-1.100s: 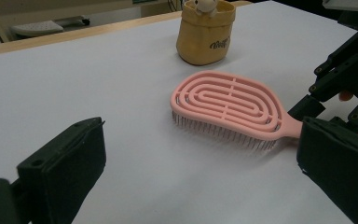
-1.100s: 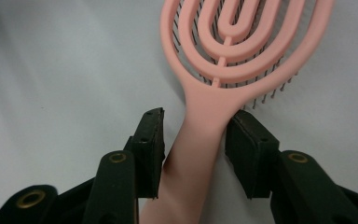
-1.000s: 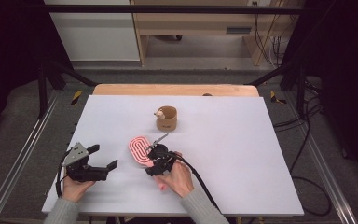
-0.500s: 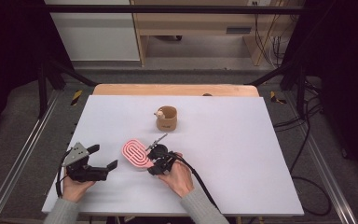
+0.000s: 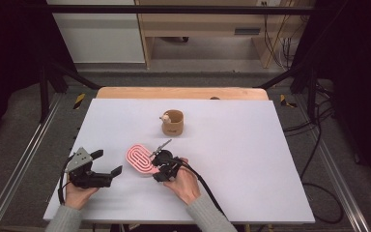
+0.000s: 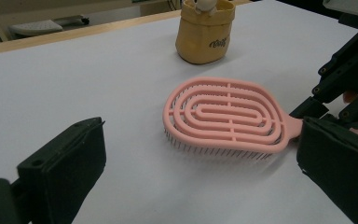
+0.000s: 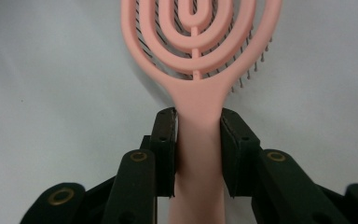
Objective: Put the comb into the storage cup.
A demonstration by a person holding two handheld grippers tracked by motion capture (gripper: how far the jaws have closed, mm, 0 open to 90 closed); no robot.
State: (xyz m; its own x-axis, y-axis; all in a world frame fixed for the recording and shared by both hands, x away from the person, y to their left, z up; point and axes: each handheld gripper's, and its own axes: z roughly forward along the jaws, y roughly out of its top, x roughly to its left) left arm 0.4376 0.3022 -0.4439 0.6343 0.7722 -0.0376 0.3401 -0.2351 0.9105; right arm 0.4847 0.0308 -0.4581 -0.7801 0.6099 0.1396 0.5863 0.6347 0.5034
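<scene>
**A:** High view status?

**B:** Pink hairbrush [image 5: 139,159] lies on the white table [image 5: 251,145], near the front edge, left of centre. Right gripper [image 5: 160,164] sits at the brush's handle end, hand [image 5: 186,186] behind it. Left gripper [image 5: 107,164] is just to the left of the brush, apart from it, jaws spread. Small tan cup [image 5: 173,123] stands farther back, well apart from both.

**A:** Right jaws in that view?

**B:** Too small to read there. They've just been closing, with the brush handle between them.

**A:** Left gripper view?

**B:** Left gripper [image 6: 200,177] jaws wide apart, nothing between the pads. Hairbrush [image 6: 223,114] lies ahead, bristles down on the table [image 6: 74,79], handle pointing right toward the right gripper [image 6: 307,116], which meets it there. Cup [image 6: 205,32] upright behind the brush, something pale sticking out of the top; can't tell what.

**A:** Right gripper view?

**B:** Right gripper [image 7: 198,140] clamped on the hairbrush [image 7: 196,56] handle. Both pads press the handle's sides just below the oval head. Bristles face the table [image 7: 51,93].
</scene>
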